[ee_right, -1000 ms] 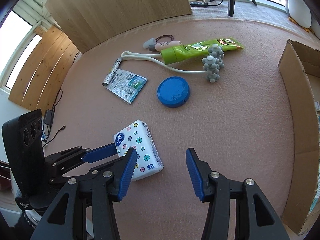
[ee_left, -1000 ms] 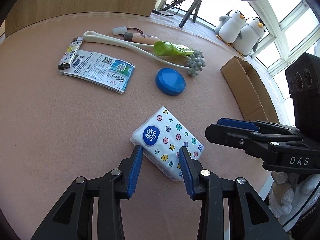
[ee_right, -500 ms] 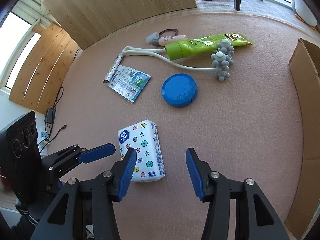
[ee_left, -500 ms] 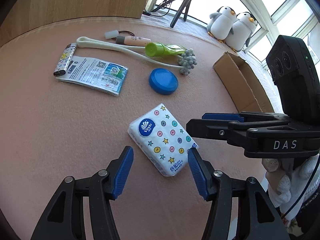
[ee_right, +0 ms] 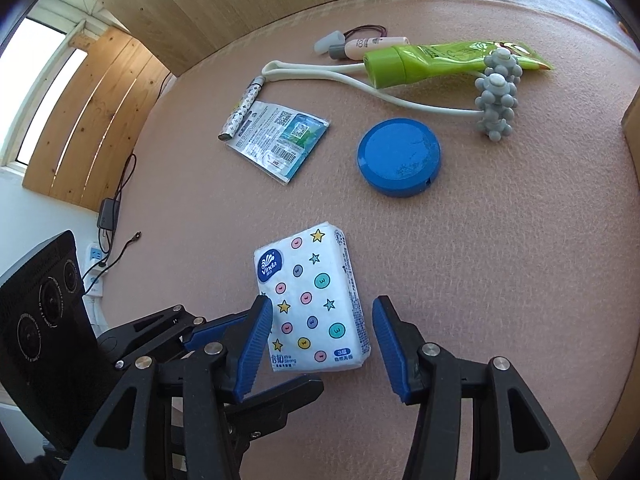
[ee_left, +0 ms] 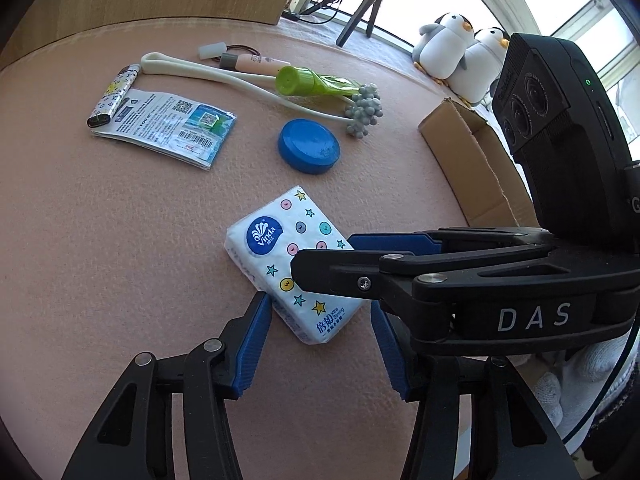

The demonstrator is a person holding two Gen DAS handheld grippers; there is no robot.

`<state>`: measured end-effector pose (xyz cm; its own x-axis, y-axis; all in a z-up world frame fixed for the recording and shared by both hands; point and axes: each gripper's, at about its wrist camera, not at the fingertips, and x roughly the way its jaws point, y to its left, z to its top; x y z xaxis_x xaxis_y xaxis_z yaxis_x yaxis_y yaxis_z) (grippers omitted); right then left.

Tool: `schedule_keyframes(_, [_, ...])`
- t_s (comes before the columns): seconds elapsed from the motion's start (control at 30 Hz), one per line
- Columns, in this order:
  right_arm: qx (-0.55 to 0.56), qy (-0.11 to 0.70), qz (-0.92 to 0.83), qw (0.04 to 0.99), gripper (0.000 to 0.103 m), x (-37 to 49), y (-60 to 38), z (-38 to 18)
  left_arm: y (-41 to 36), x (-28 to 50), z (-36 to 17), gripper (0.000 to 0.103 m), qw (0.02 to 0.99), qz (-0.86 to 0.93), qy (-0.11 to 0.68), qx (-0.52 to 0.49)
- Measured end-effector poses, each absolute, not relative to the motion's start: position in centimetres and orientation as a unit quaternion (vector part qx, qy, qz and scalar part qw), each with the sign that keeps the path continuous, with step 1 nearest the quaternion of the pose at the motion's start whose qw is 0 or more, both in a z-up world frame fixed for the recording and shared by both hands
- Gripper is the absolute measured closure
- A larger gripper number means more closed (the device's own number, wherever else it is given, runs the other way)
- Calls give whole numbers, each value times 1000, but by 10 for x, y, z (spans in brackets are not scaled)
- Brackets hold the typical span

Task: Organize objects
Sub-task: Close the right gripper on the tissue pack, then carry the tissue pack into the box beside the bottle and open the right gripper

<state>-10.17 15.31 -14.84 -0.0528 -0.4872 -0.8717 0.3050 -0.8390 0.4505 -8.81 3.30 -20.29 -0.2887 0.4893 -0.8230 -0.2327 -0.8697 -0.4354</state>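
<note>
Now the table (ee_right: 520, 280), a felt-covered surface, carries the whole set; a cardboard box (ee_left: 476, 160) stands open at its right edge. Largest of the loose items, the massage roller (ee_right: 494, 100) lies far across, touching the green tube (ee_right: 420, 62). Nearer sit the sachet (ee_right: 280, 140), the blue round case (ee_right: 400, 156) and, nearest, the tissue pack (ee_right: 312, 300).

Change noted: over the last second the left gripper (ee_left: 320, 328), which was pinching the pack, has spread and drawn back, while the right gripper (ee_right: 322, 334) has advanced until its fingers flank the pack's near end. Judgement: a hand-over is under way, the right side taking the pack, probably for the box.

Right claw: spread wide, left finger (ee_right: 256, 336) at or touching the pack's edge, though the view leaves actual contact uncertain; the other finger stands just clear. It holds nothing. Left claw: also spread, empty, the pack's near corner lying between its tips. The pack rests flat on the table.
</note>
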Motion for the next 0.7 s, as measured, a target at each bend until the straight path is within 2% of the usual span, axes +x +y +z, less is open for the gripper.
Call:
schedule_keyframes(0.03, [632, -73, -721, 276, 57, -101, 153, -149, 34, -88, -203, 54, 227, 794, -115, -552])
schedule_keyframes(0.23, [626, -69, -728, 270, 64, -100, 159, -145, 40, -88, -199, 56, 225, 798, -117, -547])
schedule_keyframes(0.7, [567, -81, -787, 229, 64, -86, 225, -94, 108, -96, -149, 56, 267, 817, -82, -505])
